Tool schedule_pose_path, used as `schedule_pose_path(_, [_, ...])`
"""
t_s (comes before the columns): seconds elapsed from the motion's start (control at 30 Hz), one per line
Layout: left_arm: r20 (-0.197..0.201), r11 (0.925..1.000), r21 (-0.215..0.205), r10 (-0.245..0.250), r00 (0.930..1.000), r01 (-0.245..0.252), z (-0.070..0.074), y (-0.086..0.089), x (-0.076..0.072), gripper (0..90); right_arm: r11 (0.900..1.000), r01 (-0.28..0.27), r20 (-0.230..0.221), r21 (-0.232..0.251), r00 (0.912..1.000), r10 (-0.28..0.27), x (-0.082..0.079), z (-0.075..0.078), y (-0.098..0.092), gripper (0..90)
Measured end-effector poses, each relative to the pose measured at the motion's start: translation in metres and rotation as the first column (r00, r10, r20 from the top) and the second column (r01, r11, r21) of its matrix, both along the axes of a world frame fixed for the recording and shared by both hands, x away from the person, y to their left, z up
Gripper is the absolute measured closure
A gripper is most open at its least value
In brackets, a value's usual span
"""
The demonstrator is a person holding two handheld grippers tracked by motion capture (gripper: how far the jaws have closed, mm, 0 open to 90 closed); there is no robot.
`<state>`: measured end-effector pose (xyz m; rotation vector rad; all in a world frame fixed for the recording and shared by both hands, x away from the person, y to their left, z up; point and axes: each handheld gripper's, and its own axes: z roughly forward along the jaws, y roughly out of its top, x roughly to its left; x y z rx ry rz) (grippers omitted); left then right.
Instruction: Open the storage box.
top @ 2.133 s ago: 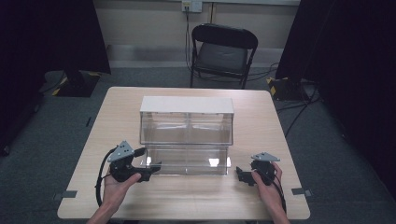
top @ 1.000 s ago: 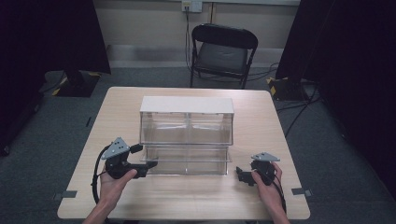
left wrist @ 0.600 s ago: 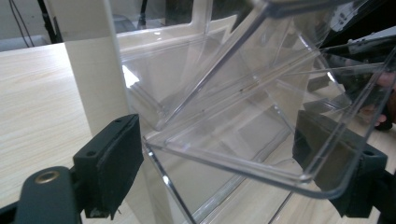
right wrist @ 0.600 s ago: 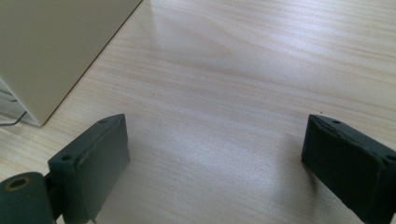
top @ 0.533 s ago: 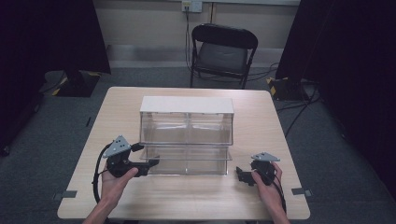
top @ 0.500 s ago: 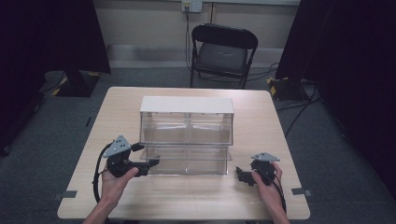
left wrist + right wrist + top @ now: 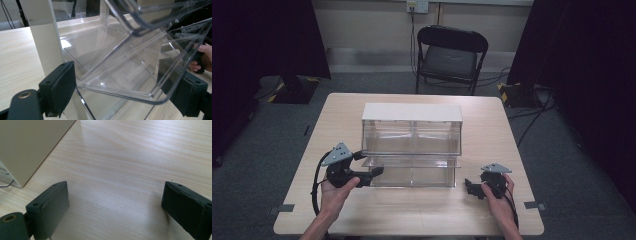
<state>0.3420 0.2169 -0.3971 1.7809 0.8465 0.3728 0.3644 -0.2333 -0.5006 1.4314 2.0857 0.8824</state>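
Since two seconds ago we see the left hand-held gripper (image 7: pixel 373 176) drawn slightly back toward 6 o'clock; its jaws stand apart around the front lip of the pulled-out clear drawer (image 7: pixel 412 172), not pressing on it. The right hand-held gripper (image 7: pixel 469 186) at 4 o'clock has kept still, jaws apart over bare bench (image 7: pixel 412 210). Beyond sits one clear organizer (image 7: pixel 412 131) with a white top (two drawers, nothing visible inside). One black chair (image 7: pixel 451 56) stands at 12 o'clock.

Clear plastic drawer (image 7: pixel 125 82) between the left hand-held gripper (image 7: pixel 125 97) jaws
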Motion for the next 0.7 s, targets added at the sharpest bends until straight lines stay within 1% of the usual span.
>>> schedule_pose_path(0.03, [0.002, 1.0, 0.001, 0.0, 1.0, 0.0, 0.0006, 0.0002, 0.0006, 15.1, 1.0, -0.001, 0.001, -0.001, 1.0, 0.001, 0.0, -0.0001, -0.0001, 6.7])
schedule_pose_path(0.07, [0.004, 0.9998, -0.019, 0.003, 1.0, -0.002, 0.0013, 0.0002, 0.001, 15.1, 1.0, -0.002, 0.001, -0.001, 1.0, 0.002, 0.0, -0.0001, -0.0001, 6.7])
schedule_pose_path(0.33, [0.013, 0.9999, -0.017, -0.001, 0.9999, 0.001, 0.0053, 0.0006, 0.0006, 15.0, 1.0, -0.001, 0.001, 0.0, 1.0, 0.001, 0.0, -0.0001, -0.0001, 6.7])
schedule_pose_path(0.5, [0.011, 0.9998, -0.019, 0.004, 0.9999, -0.004, 0.006, 0.0003, 0.0012, 14.8, 1.0, -0.001, 0.001, 0.0, 1.0, 0.001, 0.0, -0.0001, -0.0001, 6.7])
schedule_pose_path(0.63, [0.006, 0.9998, -0.019, -0.002, 1.0, 0.002, 0.0054, 0.0005, 0.0022, 13.9, 1.0, -0.002, 0.001, -0.001, 1.0, 0.002, 0.0, -0.0001, -0.0001, 6.7])
schedule_pose_path(0.7, [0.006, 0.9996, -0.03, 0.003, 1.0, -0.003, 0.0061, 0.0, 0.0023, 13.8, 1.0, 0.0, 0.0, 0.0, 1.0, 0.0, 0.0001, 0.0, 0.0001, 6.6])
